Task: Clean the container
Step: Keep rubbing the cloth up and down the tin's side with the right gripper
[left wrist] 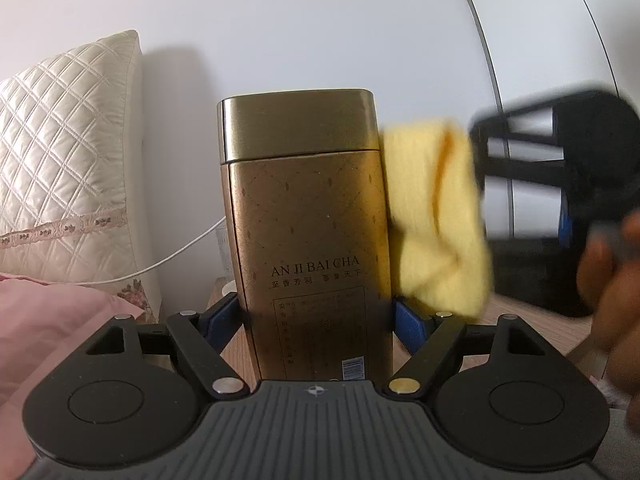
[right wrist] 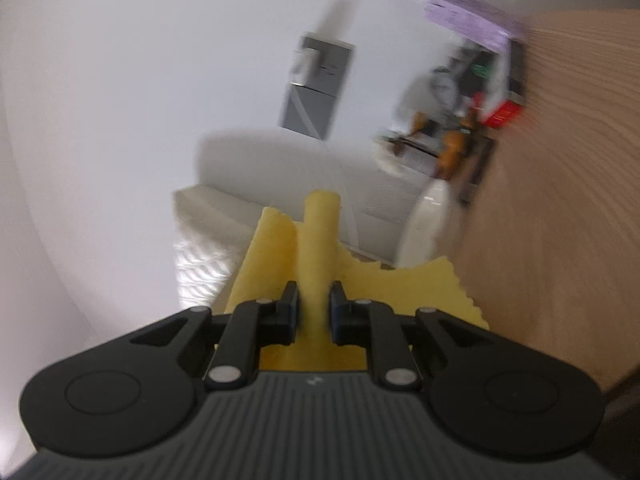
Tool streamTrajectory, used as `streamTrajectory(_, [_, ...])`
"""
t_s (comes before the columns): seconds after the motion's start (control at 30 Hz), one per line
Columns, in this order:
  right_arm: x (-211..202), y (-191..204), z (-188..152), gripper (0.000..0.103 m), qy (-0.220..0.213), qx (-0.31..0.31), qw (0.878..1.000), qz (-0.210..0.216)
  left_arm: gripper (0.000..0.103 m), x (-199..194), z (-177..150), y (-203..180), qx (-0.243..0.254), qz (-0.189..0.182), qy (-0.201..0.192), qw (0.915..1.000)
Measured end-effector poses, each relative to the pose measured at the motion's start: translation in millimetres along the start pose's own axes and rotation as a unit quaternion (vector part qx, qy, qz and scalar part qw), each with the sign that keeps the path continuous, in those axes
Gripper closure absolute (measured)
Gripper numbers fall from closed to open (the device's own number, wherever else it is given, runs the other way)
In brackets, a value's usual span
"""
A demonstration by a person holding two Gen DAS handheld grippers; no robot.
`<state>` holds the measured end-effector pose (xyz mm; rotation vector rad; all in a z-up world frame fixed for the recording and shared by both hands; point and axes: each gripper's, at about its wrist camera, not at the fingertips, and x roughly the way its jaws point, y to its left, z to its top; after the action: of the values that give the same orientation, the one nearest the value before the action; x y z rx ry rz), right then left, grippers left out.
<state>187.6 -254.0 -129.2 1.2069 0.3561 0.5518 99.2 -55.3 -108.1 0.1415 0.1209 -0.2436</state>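
A tall gold tea tin point(left wrist: 308, 216) with a lid and the print "AN JI BAI CHA" stands upright in the left wrist view, its lower body clamped between the blue pads of my left gripper point(left wrist: 316, 322). A yellow cloth point(left wrist: 436, 216) touches the tin's right side, carried by my blurred right gripper point(left wrist: 480, 164) that a hand point(left wrist: 612, 280) holds. In the right wrist view my right gripper point(right wrist: 314, 310) is shut on a folded ridge of that yellow cloth point(right wrist: 320, 248), which spreads out beneath the fingers. The tin does not show in that view.
A quilted cream pillow point(left wrist: 60, 152) and pink bedding point(left wrist: 52, 320) lie left, with a white cable point(left wrist: 180, 252) behind the tin. A wooden tabletop point(left wrist: 520, 324) is below. The right wrist view shows a wooden panel point(right wrist: 560, 200), a white bottle point(right wrist: 424, 224) and blurred clutter point(right wrist: 460, 120).
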Motion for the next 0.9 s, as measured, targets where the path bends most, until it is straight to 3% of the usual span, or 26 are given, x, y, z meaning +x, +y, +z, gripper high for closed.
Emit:
streamTrajectory(0.03, [-2, -6, -2, 0.087, 0.002, 0.007, 1.0, -0.007, 0.021, 10, 6, -7, -0.004, 0.014, 0.004, 0.9999])
streamTrajectory(0.23, [-5, -29, -9, 0.087, 0.006, 0.05, 0.998, -0.026, 0.021, 12, 6, -6, -0.004, 0.015, 0.003, 0.9999])
streamTrajectory(0.53, [0, 15, 11, 0.086, -0.013, 0.036, 0.998, 0.046, 0.021, 12, 8, -4, -0.005, 0.008, 0.004, 0.9999])
streamTrajectory(0.63, [1, 15, 12, 0.086, -0.015, 0.014, 0.999, 0.036, 0.021, 13, 8, -3, -0.004, 0.008, 0.003, 1.0])
streamTrajectory(0.9, [2, -35, -2, 0.087, -0.001, 0.055, 0.998, -0.026, 0.021, 14, 8, -2, -0.003, 0.007, 0.002, 1.0])
